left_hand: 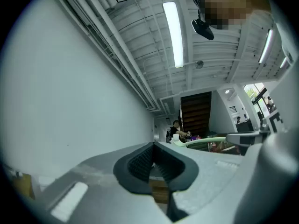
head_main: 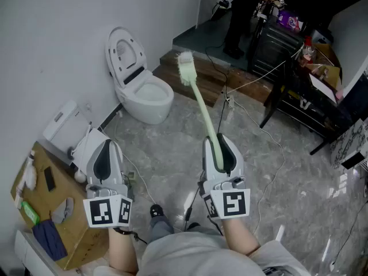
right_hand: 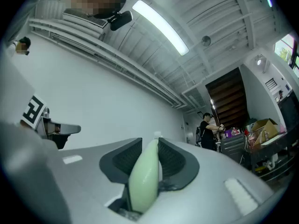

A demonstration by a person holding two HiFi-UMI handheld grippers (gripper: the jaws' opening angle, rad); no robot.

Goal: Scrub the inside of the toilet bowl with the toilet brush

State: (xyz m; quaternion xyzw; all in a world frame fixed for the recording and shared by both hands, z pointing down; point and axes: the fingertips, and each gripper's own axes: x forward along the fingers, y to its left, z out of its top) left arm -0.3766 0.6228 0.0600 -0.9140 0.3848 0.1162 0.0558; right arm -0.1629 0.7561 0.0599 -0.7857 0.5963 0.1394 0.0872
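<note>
The white toilet (head_main: 144, 95) stands against the left wall with its lid (head_main: 122, 52) raised, and its bowl shows pale inside. My right gripper (head_main: 221, 145) is shut on the handle of a pale green toilet brush (head_main: 198, 102). The brush's white bristle head (head_main: 185, 68) hangs in the air to the right of the bowl, above the floor. In the right gripper view the green handle (right_hand: 145, 181) sits clamped between the dark pads. My left gripper (head_main: 105, 148) is held low at the left, its jaws together with nothing in them (left_hand: 153, 146).
A brown cardboard surface (head_main: 43, 180) with small items lies at the lower left, and a white unit (head_main: 63, 124) stands by the wall. A wooden step (head_main: 195, 76) lies behind the toilet. Cables (head_main: 253, 125) cross the grey floor. A black rack (head_main: 299, 99) and a standing person (head_main: 238, 16) are at the back right.
</note>
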